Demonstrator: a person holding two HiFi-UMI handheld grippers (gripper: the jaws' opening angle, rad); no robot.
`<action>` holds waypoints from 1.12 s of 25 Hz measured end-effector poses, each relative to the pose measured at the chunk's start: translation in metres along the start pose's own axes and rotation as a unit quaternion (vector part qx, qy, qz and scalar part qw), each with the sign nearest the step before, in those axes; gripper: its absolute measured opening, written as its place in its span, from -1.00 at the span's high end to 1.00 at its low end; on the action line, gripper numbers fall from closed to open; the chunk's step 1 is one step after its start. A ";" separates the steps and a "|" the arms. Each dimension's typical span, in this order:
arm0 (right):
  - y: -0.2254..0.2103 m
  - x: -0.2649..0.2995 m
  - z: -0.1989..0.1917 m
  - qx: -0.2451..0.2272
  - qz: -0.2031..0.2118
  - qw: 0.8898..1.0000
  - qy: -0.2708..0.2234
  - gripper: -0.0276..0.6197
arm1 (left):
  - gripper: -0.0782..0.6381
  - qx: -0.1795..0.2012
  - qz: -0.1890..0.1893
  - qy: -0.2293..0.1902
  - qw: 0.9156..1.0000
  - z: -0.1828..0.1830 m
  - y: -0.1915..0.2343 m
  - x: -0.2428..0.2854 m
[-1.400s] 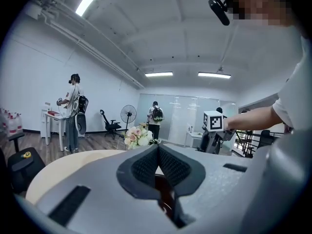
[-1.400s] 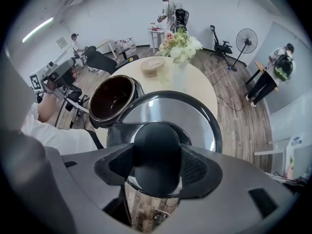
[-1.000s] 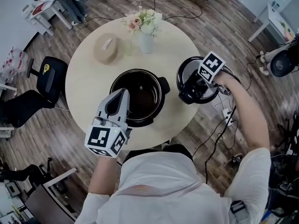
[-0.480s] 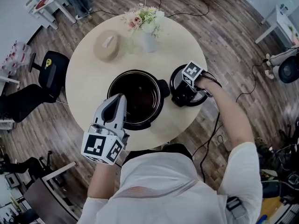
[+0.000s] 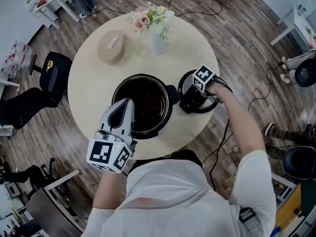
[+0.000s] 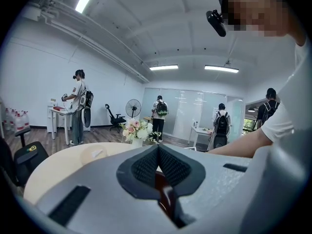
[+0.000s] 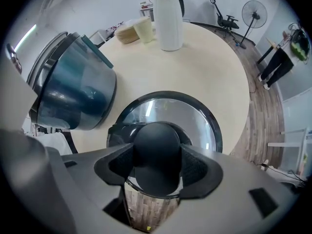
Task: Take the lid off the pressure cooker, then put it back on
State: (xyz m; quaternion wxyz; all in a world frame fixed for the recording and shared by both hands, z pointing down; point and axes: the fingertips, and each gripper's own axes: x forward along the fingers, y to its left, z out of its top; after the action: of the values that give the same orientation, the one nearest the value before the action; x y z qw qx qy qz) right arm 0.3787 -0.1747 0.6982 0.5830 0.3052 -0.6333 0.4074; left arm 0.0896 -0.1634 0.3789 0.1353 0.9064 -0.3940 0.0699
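- Wood floor runs all round a round pale table [image 5: 86, 90] in the head view, with a black chair [image 5: 53, 77] off to the left.
- On the table stands the open pressure cooker [image 5: 143, 105], dark inside. Behind it are a white vase of flowers [image 5: 156, 36] and a round tan thing [image 5: 112, 47].
- The lid [image 5: 186, 85] is low on the table, just to the right of the cooker and near the table edge. I cannot tell if it is set all the way down.
- The right gripper [image 5: 196, 98] points straight down onto the lid. The left gripper [image 5: 123, 113] hangs over the near rim of the cooker.
- In the left gripper view, the left gripper [image 6: 157, 152] has its jaws pressed tight together with nothing in them. Past them are the table [image 6: 58, 162] and the flowers [image 6: 136, 130]. People stand far back in the bright room.
- In the right gripper view, the right gripper [image 7: 157, 165] has its jaws partly apart, one on each side of the black knob [image 7: 156, 143] on top of the lid [image 7: 195, 123]. Both pads touch the knob and hold it.
- The cooker [image 7: 73, 89] stands to the left of the lid, apart from it. The vase [image 7: 168, 18] stands farther back on the table [image 7: 209, 67].
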 end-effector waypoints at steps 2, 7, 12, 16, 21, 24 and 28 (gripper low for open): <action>0.000 0.000 0.001 0.001 0.000 1.000 -0.002 0.05 | 0.77 0.001 -0.006 0.002 1.000 0.001 -0.002 0.004; 0.000 -0.001 0.000 0.004 0.000 1.000 -0.005 0.05 | 0.77 0.003 -0.014 0.004 1.000 0.002 -0.006 0.008; 0.001 0.000 -0.001 0.002 -0.002 1.000 -0.002 0.05 | 0.77 0.001 -0.013 0.006 1.000 0.000 -0.005 0.005; 0.007 -0.001 -0.006 -0.017 0.005 1.000 0.006 -0.14 | 0.76 -0.002 -0.011 0.006 1.000 -0.001 -0.002 0.002; 0.002 -0.029 0.004 0.000 -0.016 0.997 -0.076 -0.18 | 0.76 -0.009 -0.010 0.001 1.000 -0.003 0.002 -0.001; -0.001 -0.063 0.011 0.024 -0.036 0.987 -0.156 -0.18 | 0.76 -0.010 -0.013 0.000 1.000 -0.003 0.002 -0.001; 0.005 -0.122 0.016 0.047 -0.091 0.954 -0.282 -0.18 | 0.77 -0.011 -0.019 -0.001 1.000 -0.003 0.000 0.001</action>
State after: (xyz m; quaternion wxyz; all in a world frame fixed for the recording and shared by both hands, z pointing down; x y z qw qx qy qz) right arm 0.3835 -0.1969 0.5769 0.4002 0.4906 -0.7218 0.2794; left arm 0.0901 -0.1633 0.3816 0.1465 0.9124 -0.3772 0.0618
